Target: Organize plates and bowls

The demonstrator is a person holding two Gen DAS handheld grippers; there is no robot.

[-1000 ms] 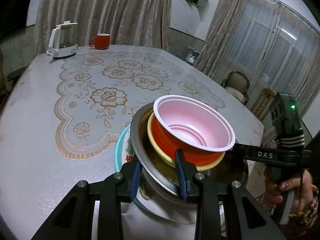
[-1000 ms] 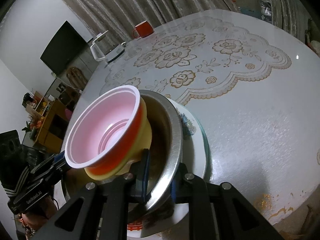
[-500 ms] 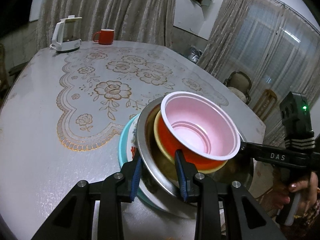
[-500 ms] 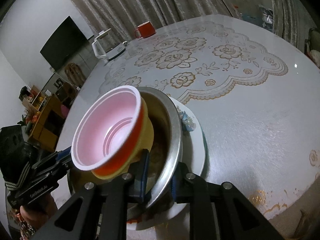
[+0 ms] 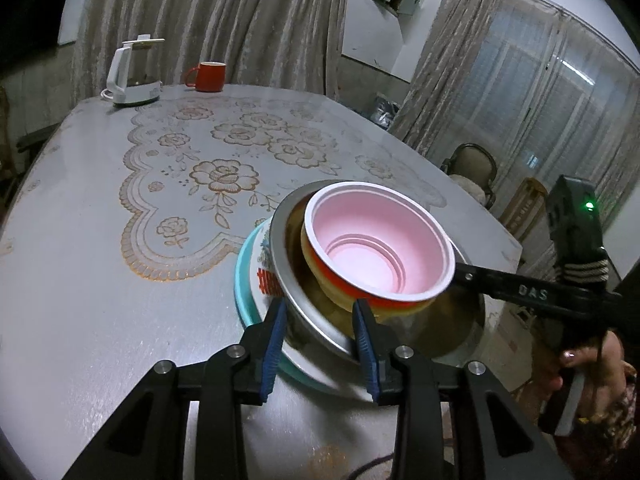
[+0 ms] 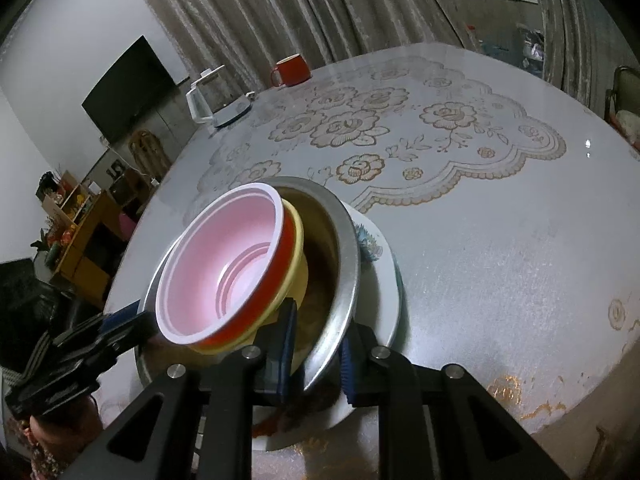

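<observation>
Stack: four nested dishes near the bench's [image 5: 80, 280] front edge, on bare surface just past the scalloped border of the floral mat [image 5: 224, 176].
Pink bowl [image 5: 380, 248]: topmost; white rim, stepped pink inside, red outside; sits tilted in the yellow bowl [image 6: 298, 256].
Yellow bowl: nested inside the steel bowl [image 6: 344, 264]; only its rim and part of its wall show.
Steel bowl: wide flat rim, tilted; rests on the plate [image 5: 256, 256].
Plate: lowest of the stack; white with a teal edge, a blue flower print and red marks.
Left gripper [image 5: 320, 344]: its blue-padded fingers [image 5: 274, 336] straddle the near rim of the steel bowl, one outside, one inside; they are opening, and the outer pad stands clear of the rim.
Right gripper [image 6: 316, 354]: fingers [image 6: 288, 344] closed on the opposite rim of the steel bowl, one pad inside the bowl, one outside.
Hand [image 5: 588, 368]: wraps the right gripper's handle, at the right edge of the left view.
Kettle [image 5: 134, 74]: white, at the bench's far end.
Red mug [image 5: 210, 76]: just beside the kettle, well apart from the stack.
</observation>
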